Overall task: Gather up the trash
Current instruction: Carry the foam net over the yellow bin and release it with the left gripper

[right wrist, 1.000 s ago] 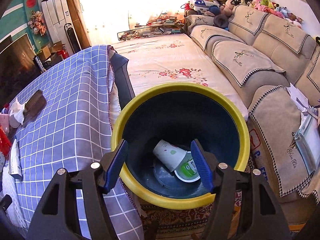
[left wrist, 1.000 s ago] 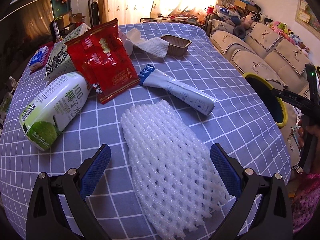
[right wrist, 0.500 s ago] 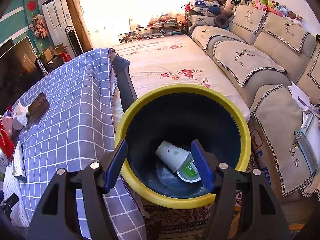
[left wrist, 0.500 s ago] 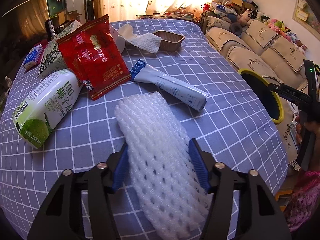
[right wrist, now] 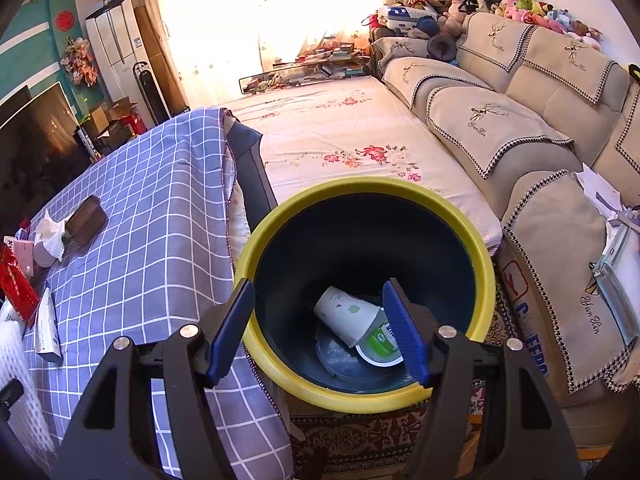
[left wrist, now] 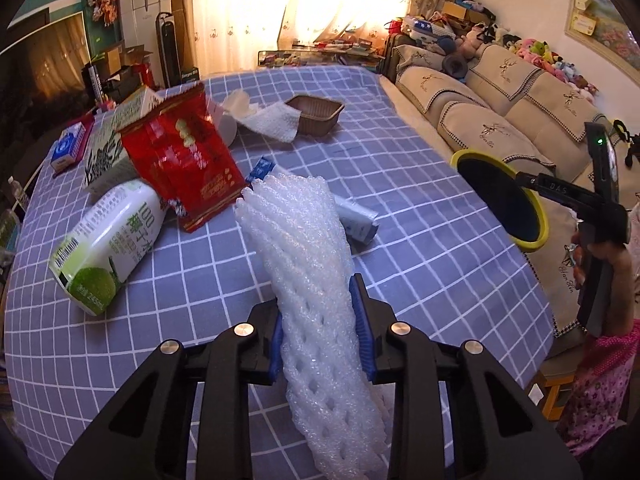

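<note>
The white foam net sleeve (left wrist: 308,280) occupied the lower centre of the left wrist view, squeezed between the blue pads of the left gripper (left wrist: 318,330). The jaws were closing on it, and both pads pressed into its sides. Its far end pointed toward the centre of the frame, raised off the blue-and-white checked tablecloth (left wrist: 420,208).

Directly behind the sleeve lay a white-and-blue flat tube-shaped packet (left wrist: 356,222), partly hidden by it. To the left of centre stood a red foil snack bag (left wrist: 184,164), tilted against a green-and-white carton (left wrist: 108,148). A white bottle with a green label (left wrist: 108,244) lay on its side at the left. In the upper centre a brown plastic tray (left wrist: 316,114) sat just beside a crumpled white paper towel (left wrist: 268,120).

At the right edge of the left wrist view, a hand (left wrist: 612,264) held the right gripper (right wrist: 320,332) just beside the yellow-rimmed dark round bin (right wrist: 484,264).

In the right wrist view the jaws of the right gripper stood apart in the lower centre; whether the pads touched the bin rim could not be determined. The bin contained a white paper cup (right wrist: 346,314) lying on its side and a green-and-white round lid (right wrist: 380,344), touching each other. The beige sofa (right wrist: 500,120) filled the right of the frame.
</note>
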The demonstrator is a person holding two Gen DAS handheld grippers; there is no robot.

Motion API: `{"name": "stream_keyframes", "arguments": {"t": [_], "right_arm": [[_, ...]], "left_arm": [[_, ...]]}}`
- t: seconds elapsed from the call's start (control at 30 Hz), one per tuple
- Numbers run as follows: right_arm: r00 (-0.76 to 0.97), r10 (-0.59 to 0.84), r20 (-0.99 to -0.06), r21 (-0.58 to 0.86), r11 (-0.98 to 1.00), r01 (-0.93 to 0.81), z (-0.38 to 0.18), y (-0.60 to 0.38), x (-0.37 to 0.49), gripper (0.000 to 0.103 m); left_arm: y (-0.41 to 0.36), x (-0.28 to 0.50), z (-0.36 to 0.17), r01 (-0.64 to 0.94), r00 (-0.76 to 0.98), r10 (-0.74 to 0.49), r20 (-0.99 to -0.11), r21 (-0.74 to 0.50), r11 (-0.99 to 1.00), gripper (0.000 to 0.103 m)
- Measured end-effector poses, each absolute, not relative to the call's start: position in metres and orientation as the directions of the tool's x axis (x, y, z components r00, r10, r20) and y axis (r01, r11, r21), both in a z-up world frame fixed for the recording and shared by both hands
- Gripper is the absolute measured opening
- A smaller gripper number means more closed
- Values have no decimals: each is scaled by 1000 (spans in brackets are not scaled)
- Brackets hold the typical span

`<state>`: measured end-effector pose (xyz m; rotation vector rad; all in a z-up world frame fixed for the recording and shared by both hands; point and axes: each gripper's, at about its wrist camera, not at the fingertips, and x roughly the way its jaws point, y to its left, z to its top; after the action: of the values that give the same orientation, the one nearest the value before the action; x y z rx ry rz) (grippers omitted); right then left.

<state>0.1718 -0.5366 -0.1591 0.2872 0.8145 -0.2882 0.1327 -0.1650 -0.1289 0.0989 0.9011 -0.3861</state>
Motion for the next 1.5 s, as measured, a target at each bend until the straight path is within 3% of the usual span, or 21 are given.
{"name": "stream_keyframes", "arguments": {"t": [0.3, 0.57, 0.8, 1.03, 1.13, 1.27, 1.5], "right_arm": [[678, -172, -715, 143, 913, 382, -148, -548, 156, 64], [679, -247, -691, 129, 883, 452, -139, -576, 126, 64], [670, -299, -680, 140, 843, 519, -137, -610, 97, 66], [637, -322, -701, 141, 813, 565, -146, -635, 82, 66], [629, -319, -709, 143, 809, 571, -150, -639, 80, 66], [628, -309, -714, 145, 813, 565, -154, -637, 82, 67], [627, -316, -712, 137, 814, 565, -151, -631, 84, 67]], "left_arm": [[-198, 130, -84, 486, 573, -385, -724, -79, 870, 29], [-287, 161, -68, 641, 517, -480, -709, -52, 766, 29], [-392, 198, -85, 747, 394, -536, -747, -80, 660, 30], [-479, 227, -127, 776, 347, -482, -804, -42, 629, 33], [-500, 238, -145, 777, 331, -461, -823, -40, 628, 39], [-517, 249, -169, 772, 301, -435, -849, -52, 633, 70], [-506, 261, -171, 736, 325, -435, -839, -64, 674, 75]]}}
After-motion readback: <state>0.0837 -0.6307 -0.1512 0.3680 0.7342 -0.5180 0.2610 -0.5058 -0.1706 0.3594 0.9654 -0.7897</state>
